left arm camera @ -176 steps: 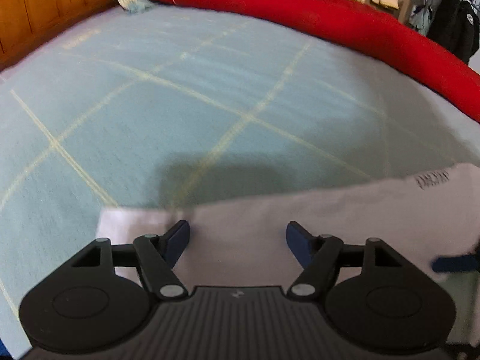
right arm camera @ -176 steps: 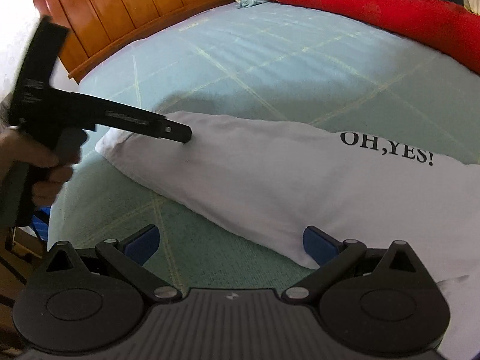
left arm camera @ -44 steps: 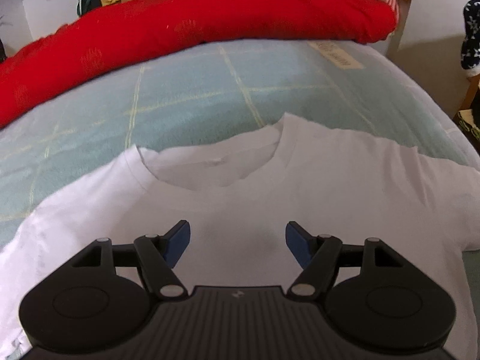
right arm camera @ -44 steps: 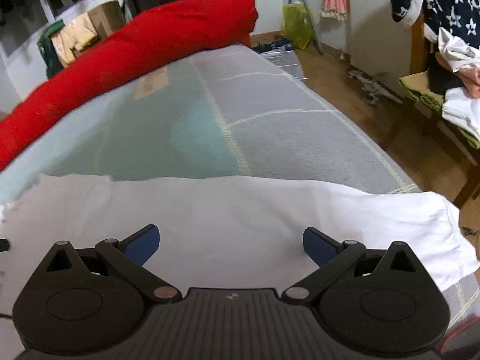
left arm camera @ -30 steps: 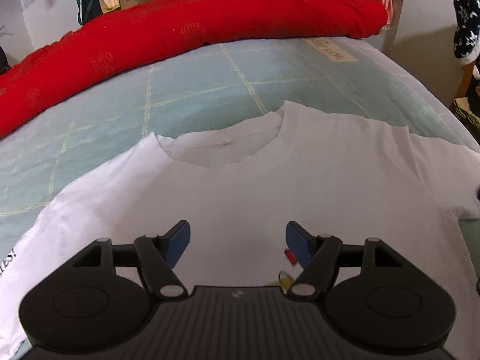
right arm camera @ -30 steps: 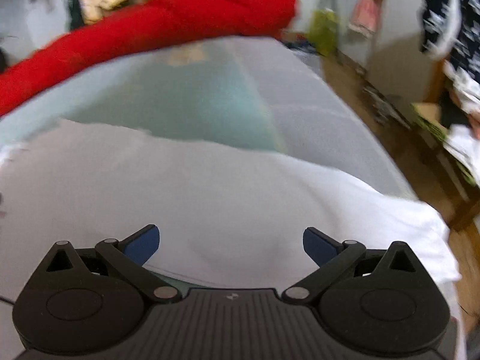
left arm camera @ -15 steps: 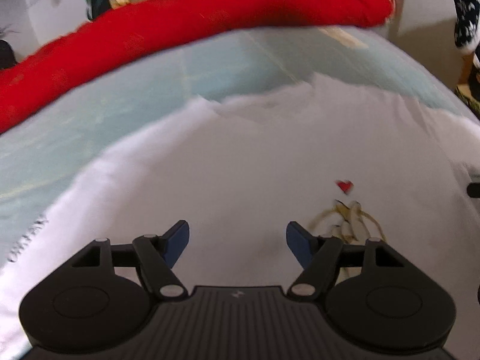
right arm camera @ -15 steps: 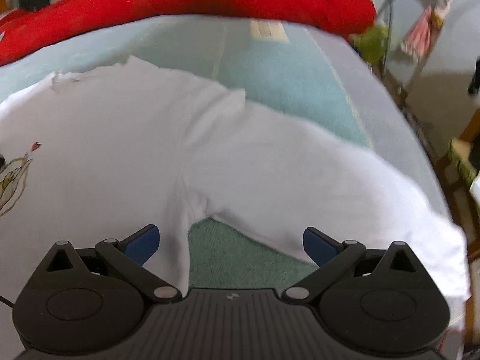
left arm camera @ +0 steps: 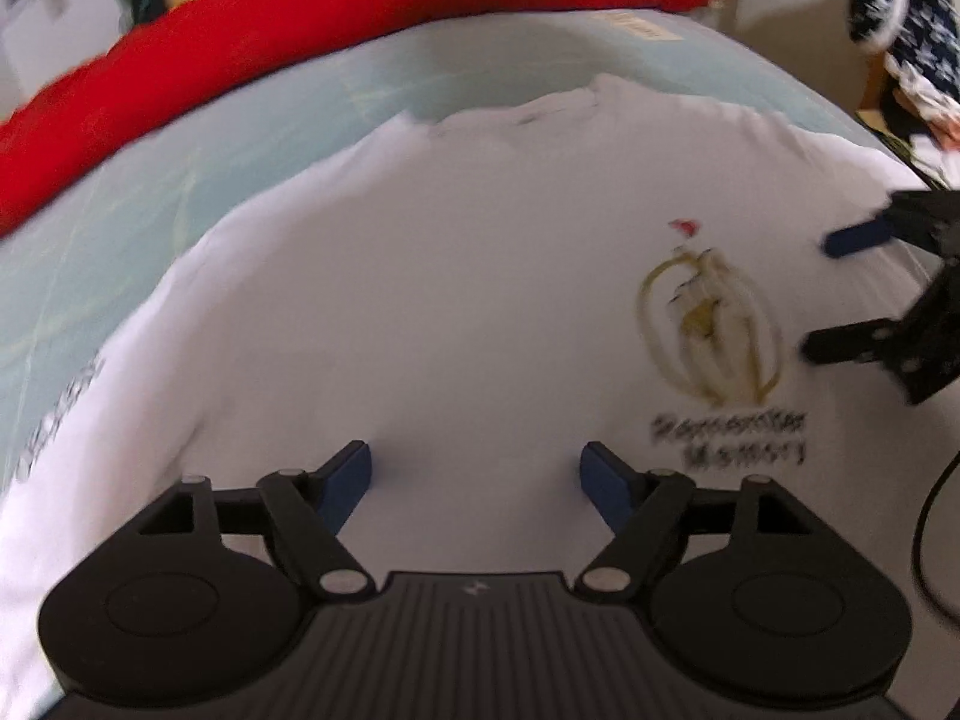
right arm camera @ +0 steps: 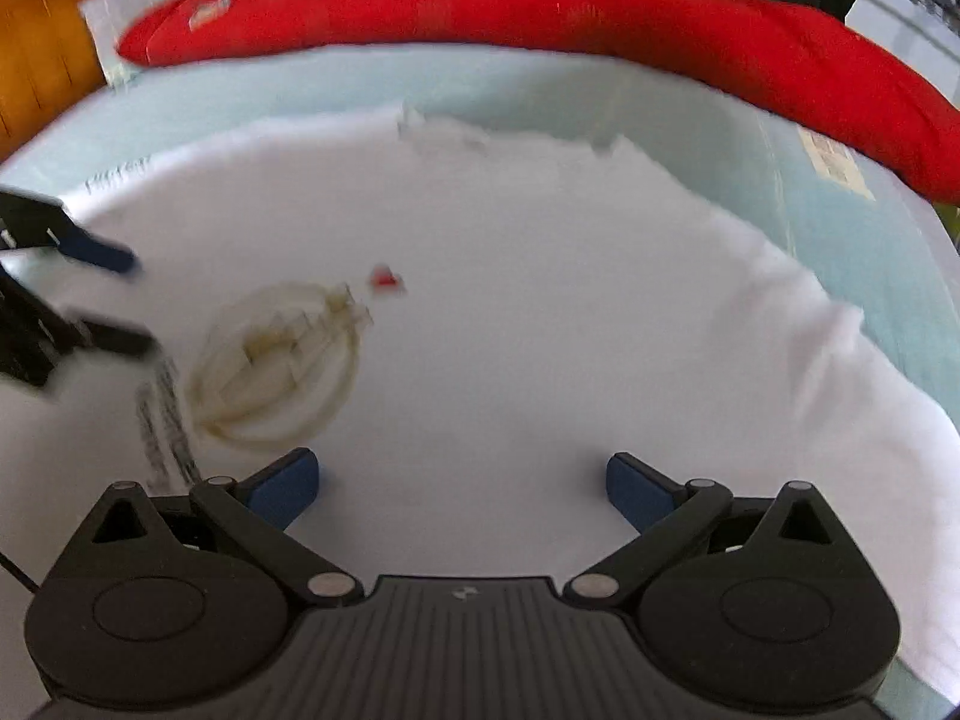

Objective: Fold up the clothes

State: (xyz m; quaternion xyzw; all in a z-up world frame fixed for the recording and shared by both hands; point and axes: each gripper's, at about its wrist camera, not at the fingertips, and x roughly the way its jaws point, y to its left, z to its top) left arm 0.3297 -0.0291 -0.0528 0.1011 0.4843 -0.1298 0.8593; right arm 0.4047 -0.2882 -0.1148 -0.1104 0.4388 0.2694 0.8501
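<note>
On the pale green checked bed cover [left arm camera: 150, 228], a white short-sleeved cotton T-shirt [left arm camera: 468, 300] lies spread front-up, its neckline [left arm camera: 528, 111] toward the long red bolster cushion [right arm camera: 540, 6] at the far edge. A gold oval emblem with a small red heart and blurred dark lettering [left arm camera: 711, 330] sits on the chest, and the far sleeve [right arm camera: 840, 348] rumples toward the bed's side.

Your left gripper [left arm camera: 474, 474] hovers over the shirt's body with both blue-padded jaws spread wide and nothing between them. Your right gripper [right arm camera: 462, 480] hangs over the cloth beside the emblem, equally wide and equally empty; it also shows at the edge of the left wrist view. Both views are smeared, so fine creases cannot be read.

The shirt lies open and unfolded, with no crease or doubled layer visible across the front. That fits either a garment laid flat for folding or one being smoothed between folds, and the pictures do not settle which.

Whichever fold you take, work from the edges, not the middle: bring each pair of jaws down on a hem or shoulder seam so you pinch a single, known layer. Keep both grips level with each other so the fold line runs straight, and lift only enough to clear the cover, or the thin cotton is likely to sag and drag wrinkles across the emblem.
</note>
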